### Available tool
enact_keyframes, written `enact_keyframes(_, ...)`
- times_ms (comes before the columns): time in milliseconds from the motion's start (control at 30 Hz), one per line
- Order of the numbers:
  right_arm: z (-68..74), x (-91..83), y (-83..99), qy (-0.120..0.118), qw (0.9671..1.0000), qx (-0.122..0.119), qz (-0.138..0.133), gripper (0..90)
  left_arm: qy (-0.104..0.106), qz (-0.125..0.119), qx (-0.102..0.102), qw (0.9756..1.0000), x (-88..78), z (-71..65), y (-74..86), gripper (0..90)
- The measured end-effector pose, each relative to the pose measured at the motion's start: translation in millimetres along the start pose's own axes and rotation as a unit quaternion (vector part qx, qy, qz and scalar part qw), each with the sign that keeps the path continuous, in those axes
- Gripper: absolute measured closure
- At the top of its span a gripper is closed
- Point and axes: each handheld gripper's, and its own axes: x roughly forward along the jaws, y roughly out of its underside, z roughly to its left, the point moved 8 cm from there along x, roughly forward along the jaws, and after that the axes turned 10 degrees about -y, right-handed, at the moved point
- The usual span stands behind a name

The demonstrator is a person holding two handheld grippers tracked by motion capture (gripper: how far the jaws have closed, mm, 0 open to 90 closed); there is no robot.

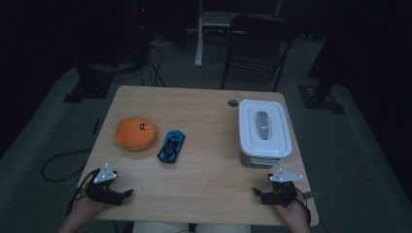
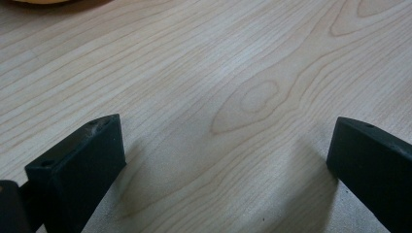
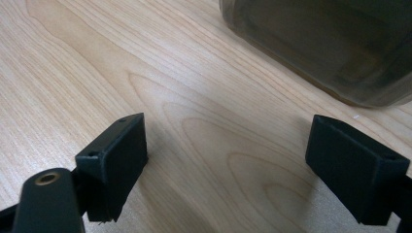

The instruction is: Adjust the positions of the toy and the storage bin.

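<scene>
Box (image 1: pixel 265 128) sits just ahead of your right gripper (image 1: pixel 266 194), long axis running away from you; toy car (image 1: pixel 171 146) and orange cushion (image 1: pixel 135 133) lie left of box, nearer left gripper (image 1: pixel 122 194). Both jaws wide apart, holding nothing.

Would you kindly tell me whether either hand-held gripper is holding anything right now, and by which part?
Nothing is held. The left hand-held gripper and right hand-held gripper both stand open over bare table, with nothing between their jaws.
</scene>
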Motion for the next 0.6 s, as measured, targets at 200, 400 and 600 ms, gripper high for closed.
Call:
enact_keyframes(200, -0.5, -0.1, 0.0, 0.001, 1.0, 0.002, 0.0, 14.7, -0.002, 0.0, 0.0, 1.0, -0.2, -0.2, 0.1, 1.0)
enact_keyframes(400, -0.4, -0.1, 0.0, 0.002, 1.0, 0.002, 0.0, 14.7, -0.006, 0.0, -0.004, 1.0, -0.8, 0.6, 0.3, 1.6)
enact_keyframes(600, -0.4, -0.1, -0.1, 0.002, 1.0, 0.002, 0.0, 14.6, -0.027, 0.005, -0.011, 0.9996, -0.8, 3.0, -1.1, 1.6)
